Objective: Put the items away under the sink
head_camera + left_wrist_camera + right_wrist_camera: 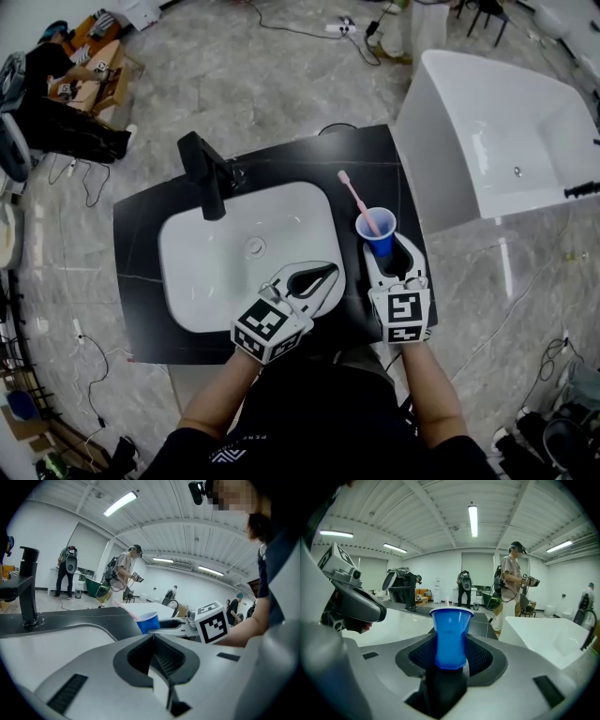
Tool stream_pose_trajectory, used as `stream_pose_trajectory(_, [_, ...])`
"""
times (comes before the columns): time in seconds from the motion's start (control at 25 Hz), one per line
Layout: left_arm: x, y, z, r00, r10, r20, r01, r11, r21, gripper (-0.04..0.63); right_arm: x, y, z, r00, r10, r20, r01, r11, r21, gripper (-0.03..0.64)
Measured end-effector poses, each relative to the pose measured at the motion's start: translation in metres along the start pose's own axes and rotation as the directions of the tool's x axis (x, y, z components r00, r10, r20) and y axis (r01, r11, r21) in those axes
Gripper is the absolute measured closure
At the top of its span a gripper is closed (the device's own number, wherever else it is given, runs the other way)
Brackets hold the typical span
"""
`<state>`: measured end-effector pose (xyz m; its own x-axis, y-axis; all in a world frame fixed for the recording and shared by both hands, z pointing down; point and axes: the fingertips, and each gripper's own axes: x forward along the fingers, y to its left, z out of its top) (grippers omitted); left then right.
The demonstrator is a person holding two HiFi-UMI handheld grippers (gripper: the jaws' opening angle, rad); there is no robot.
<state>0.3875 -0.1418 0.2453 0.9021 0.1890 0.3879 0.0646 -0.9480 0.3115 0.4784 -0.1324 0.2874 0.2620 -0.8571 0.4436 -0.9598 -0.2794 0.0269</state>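
A blue cup (376, 227) with a pink toothbrush (356, 195) in it stands at the right side of the black counter (141, 217), beside the white sink (192, 281). My right gripper (387, 251) is shut on the blue cup (451, 634), its jaws pressing the lower sides. My left gripper (330, 273) is shut with nothing in it, over the sink's front right rim, pointing toward the cup (148, 621). Its fingertips (153, 636) meet. The space under the sink is hidden in every view.
A black faucet (208, 174) stands at the sink's back left. A white bathtub (497, 141) is just right of the counter. Cables lie on the marble floor (281, 75). A person (56, 84) sits at the far left, and others stand behind.
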Motion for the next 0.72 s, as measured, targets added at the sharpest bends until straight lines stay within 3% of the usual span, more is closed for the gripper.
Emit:
stream_pose_trajectory(0.16, [-0.003, -0.001, -0.002, 1.000, 0.003, -0.002, -0.003, 1.000, 0.007, 0.584, -0.005, 0.001, 0.002, 0.999, 0.003, 0.033, -0.004, 0.999, 0.032, 0.416])
stream_pose_trajectory(0.72, [-0.023, -0.007, -0.005, 1.000, 0.018, 0.014, -0.019, 0.999, 0.036, 0.584, -0.039, 0.018, 0.018, 0.989, 0.003, 0.151, -0.004, 1.000, 0.010, 0.417])
